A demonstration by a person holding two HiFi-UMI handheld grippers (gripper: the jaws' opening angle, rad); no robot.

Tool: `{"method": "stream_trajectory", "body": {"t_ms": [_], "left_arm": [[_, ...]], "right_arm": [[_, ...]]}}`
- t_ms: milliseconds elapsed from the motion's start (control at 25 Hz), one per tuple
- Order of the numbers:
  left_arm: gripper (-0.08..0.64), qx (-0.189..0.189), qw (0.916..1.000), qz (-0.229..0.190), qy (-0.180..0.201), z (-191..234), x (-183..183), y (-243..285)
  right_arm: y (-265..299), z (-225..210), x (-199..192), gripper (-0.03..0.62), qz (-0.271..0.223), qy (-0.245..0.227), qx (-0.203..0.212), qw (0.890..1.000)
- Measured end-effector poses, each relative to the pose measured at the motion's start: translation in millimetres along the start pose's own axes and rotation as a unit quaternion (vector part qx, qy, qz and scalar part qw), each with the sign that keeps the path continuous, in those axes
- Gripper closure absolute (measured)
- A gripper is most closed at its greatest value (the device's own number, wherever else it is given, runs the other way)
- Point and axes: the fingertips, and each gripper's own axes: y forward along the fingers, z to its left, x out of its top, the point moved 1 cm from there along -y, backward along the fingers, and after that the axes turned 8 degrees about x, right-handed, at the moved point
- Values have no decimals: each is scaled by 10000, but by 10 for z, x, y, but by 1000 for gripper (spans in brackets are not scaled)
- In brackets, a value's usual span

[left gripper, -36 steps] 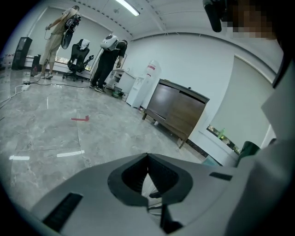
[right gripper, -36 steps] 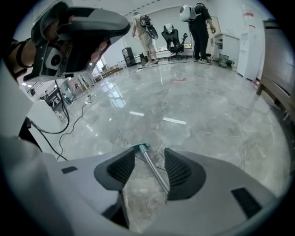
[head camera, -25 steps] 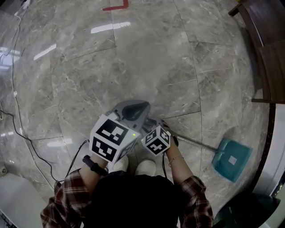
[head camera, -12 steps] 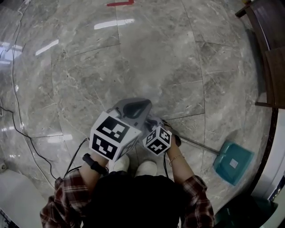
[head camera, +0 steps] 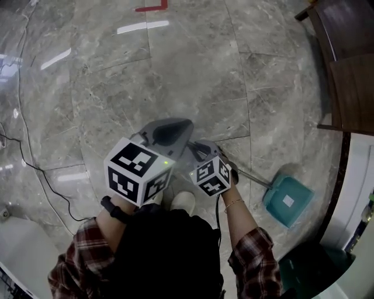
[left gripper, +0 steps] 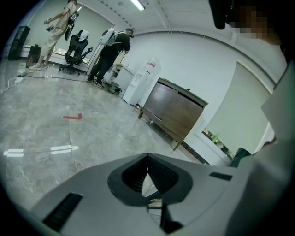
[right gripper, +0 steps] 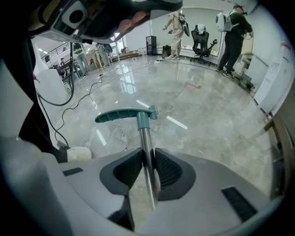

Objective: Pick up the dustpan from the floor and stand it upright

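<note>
The floor (head camera: 193, 76) is laid in glossy grey marble tiles, and ceiling lights are reflected in it. A red tape mark (head camera: 152, 7) is seen at the far edge of the head view. A black cable (head camera: 26, 162) is trailed across the tiles on the left. A dark wooden cabinet (head camera: 347, 64) is set along the right side.

The dustpan (head camera: 287, 201) is located low on the right, near the foot of the white wall. Its metal pole (head camera: 254, 178) is run up to the right gripper (head camera: 203, 150). Whether the teal pan is touching the tiles cannot be told.

The grasp is covered by the marker cubes in the head view and is shown only in the right gripper view. There the jaws are clamped on the pole, and the teal grip (right gripper: 124, 115) is seen just beyond them. The left gripper (left gripper: 148, 159) is shown in its own view with its jaws pressed together and nothing held.

The wider room is shown only in the gripper views. Standing people (left gripper: 110, 50) and an office chair (left gripper: 78, 44) are seen at the far end. A white shoe (right gripper: 78, 153) is seen close by.
</note>
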Motion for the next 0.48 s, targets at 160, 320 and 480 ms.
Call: {"method": "stream_trajectory", "body": {"t_ms": [160,320,480], "left_arm": [[551,-15,9999,-129,18,-342,516,-423],[551,-114,9997,-199,130,-782,1010,-830],[551,-222,9992,-217,238,-1218,1455,-1163]], "right_arm": [[-747,2,258,499,-147,252,-289,9992],[-1537,50,471,500,-375,468,-627,9962],[-2275,95,675,500,-605,655,-921,9917]]}}
